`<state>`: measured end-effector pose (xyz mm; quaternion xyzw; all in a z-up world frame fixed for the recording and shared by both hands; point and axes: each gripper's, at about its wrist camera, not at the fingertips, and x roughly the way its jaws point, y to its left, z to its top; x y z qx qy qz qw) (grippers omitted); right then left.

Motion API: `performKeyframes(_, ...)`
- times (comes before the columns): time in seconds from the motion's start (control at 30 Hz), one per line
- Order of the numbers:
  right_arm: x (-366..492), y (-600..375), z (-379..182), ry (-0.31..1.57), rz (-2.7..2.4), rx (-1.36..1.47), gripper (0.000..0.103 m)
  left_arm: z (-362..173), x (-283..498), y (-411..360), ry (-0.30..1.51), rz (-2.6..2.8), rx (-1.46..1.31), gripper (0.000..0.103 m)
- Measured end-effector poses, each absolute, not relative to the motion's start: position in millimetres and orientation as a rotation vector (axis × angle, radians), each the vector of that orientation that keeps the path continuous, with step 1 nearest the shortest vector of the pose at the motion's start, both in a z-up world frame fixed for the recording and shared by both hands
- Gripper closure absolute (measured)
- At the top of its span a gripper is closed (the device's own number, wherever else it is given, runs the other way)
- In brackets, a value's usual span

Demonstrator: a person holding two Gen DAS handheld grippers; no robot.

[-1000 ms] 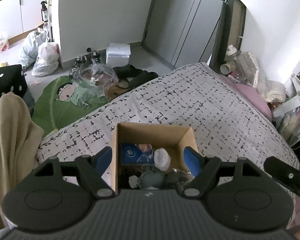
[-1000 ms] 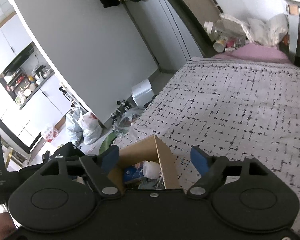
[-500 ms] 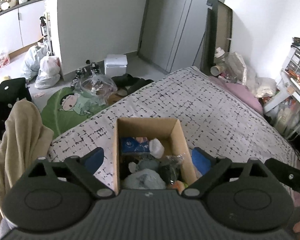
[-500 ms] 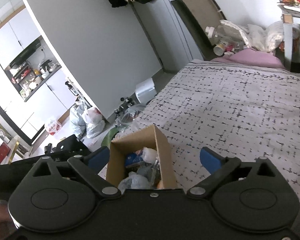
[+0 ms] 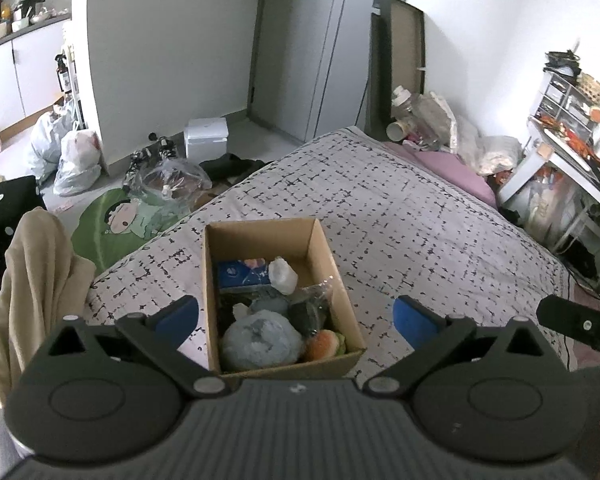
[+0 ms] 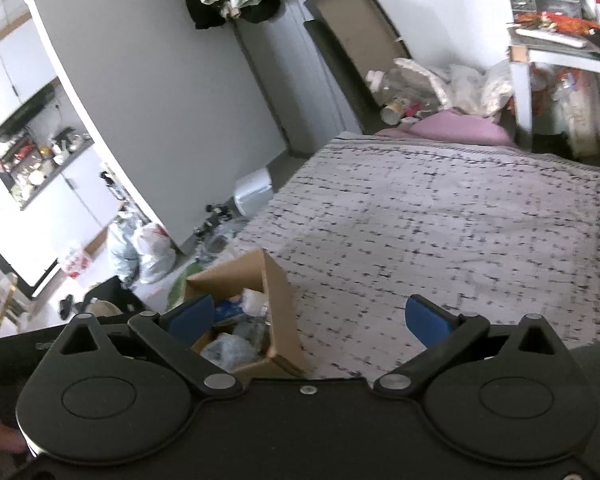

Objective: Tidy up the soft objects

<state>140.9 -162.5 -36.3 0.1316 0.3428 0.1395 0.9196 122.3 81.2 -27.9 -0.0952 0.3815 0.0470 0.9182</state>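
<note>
An open cardboard box [image 5: 320, 248] stands on the patterned bed [image 5: 420, 232]. It holds a grey-blue plush [image 5: 260, 338], a burger-shaped toy [image 5: 326, 344], a blue packet [image 5: 240, 274], a white soft lump [image 5: 283, 274] and clear plastic. My left gripper [image 5: 296, 316] is open and empty, above the box's near end. My right gripper [image 6: 310, 316] is open and empty, right of the box [image 6: 278, 300]; its body shows at the right edge of the left wrist view [image 5: 580, 326].
A beige cloth [image 5: 32, 280] hangs at the left. On the floor lie a green cartoon mat [image 5: 120, 224], plastic bags [image 5: 76, 160] and a white bin [image 5: 206, 140]. A pink pillow [image 5: 452, 168] and clutter sit at the bed's far end. A shelf [image 5: 572, 128] stands right.
Both grippers have pulled back and risen, and their jaws have opened wider. More of the box's contents shows now, with the plush and burger toy in view.
</note>
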Motion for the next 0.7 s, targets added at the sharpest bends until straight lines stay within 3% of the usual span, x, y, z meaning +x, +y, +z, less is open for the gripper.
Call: performKeyframes(0.7, 94, -157, -33, 0.667, 0.231, 0.178, 0.0, -23, 72, 60, 0.767, 0.073, -0.118, 0.0)
